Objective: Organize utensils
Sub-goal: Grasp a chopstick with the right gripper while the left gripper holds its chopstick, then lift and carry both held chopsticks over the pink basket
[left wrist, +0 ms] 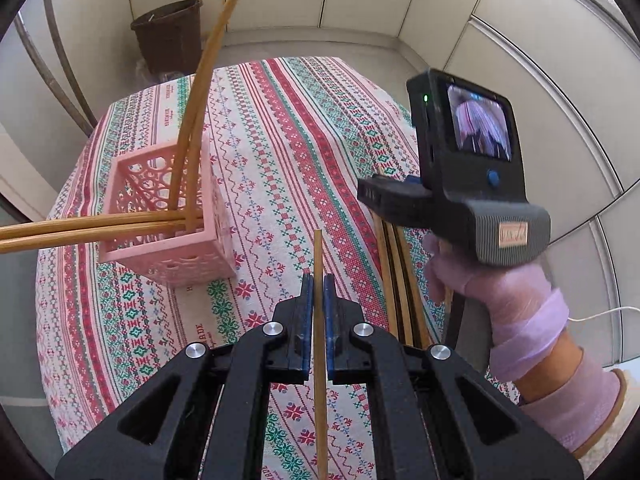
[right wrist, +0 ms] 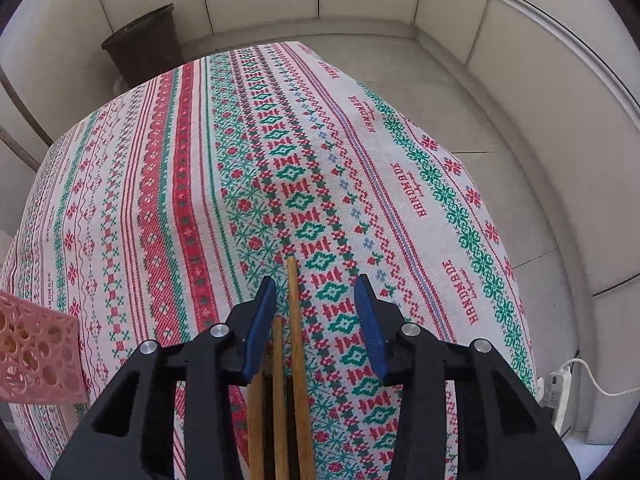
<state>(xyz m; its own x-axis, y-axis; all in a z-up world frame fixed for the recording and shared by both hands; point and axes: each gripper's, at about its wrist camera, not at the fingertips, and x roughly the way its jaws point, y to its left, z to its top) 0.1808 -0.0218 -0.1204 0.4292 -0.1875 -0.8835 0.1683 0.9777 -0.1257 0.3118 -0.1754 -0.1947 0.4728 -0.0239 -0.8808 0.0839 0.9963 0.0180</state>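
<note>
So on my left tool the two blue pads are clenched tight on a single wooden chopstick. It runs straight up between them and its tip pokes out a little past the fingertips, up off the desk, which has that red, green and white knit-pattern cloth on it.

Off to the left in that same view sits the pink perforated basket on the cloth. It already has chopsticks in it: a couple lean up and out toward the top of the frame, and two more stick out sideways toward the left edge.

My right tool is a different story. The jaws stand part open and the pads aren't pressing on anything that I can see. Three loose chopsticks lie on the cloth under and between the fingers; the longest one reaches past the left pad, and it sits closer to that one than to the right pad. From the left camera I can see the whole right rig from behind, with a gloved hand wrapped around the handle and its little screen lit, hovering over that same bunch of sticks.

A corner of the pink basket shows at the left edge of the right camera too, well apart from that tool. A dark brown bin stands on the floor beyond the desk, by the pale panelled wall.
</note>
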